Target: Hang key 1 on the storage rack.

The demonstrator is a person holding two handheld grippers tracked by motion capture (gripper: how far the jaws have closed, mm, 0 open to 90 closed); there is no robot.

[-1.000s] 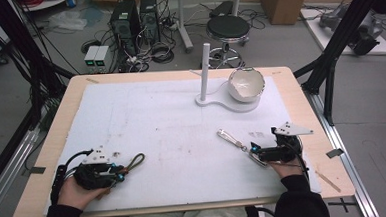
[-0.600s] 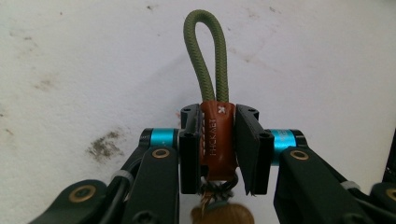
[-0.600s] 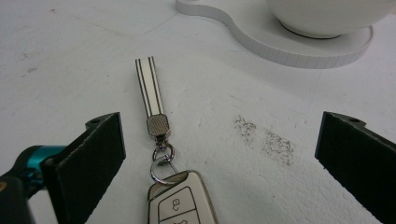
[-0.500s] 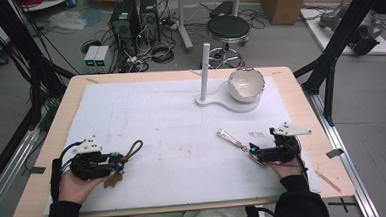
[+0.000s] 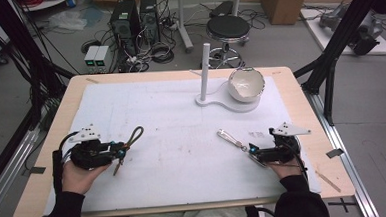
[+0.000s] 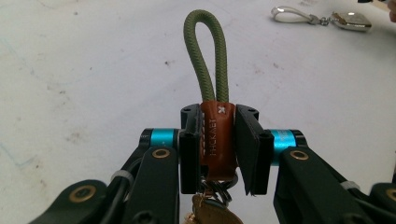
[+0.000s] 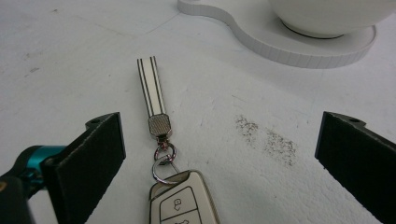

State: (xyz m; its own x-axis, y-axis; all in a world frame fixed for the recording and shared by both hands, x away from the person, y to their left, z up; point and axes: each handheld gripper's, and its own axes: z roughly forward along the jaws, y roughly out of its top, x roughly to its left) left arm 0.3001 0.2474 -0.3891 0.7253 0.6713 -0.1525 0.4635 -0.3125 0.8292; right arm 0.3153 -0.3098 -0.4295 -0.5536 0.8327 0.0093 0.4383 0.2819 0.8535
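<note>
I've got the green cord keychain [image 6: 208,60] clamped at its brown leather tab [image 6: 217,140] by the left gripper [image 5: 117,150], at about 8 o'clock on the table, loop pointing toward 1 o'clock and metal ring hanging under the jaws. Grip sits square on the tab, so my call is keep it firmly pinched, lift slow, don't let the dangling ring snag the mat. The likely goal looks like the white post [image 5: 205,70] at 12 o'clock, so I'd keep the loop open and leading.

The right gripper [image 5: 251,150] sits at 4 o'clock with jaws wide apart, nothing pinched; the car key fob [image 7: 184,200] lies between them on the mat, its white striped strap [image 7: 150,91] stretched toward 11 o'clock. To take it I'd close on the fob body, not the thin strap.

The white bowl [image 5: 246,84] rests on the white stand base [image 5: 215,100], just right of the post.

The white mat [image 5: 172,124] is scuffed and smudged, on a wooden table [image 5: 48,146]. Beyond, at 12 o'clock: a black stool [image 5: 228,26], PC towers [image 5: 131,16], loose cables on grey floor
</note>
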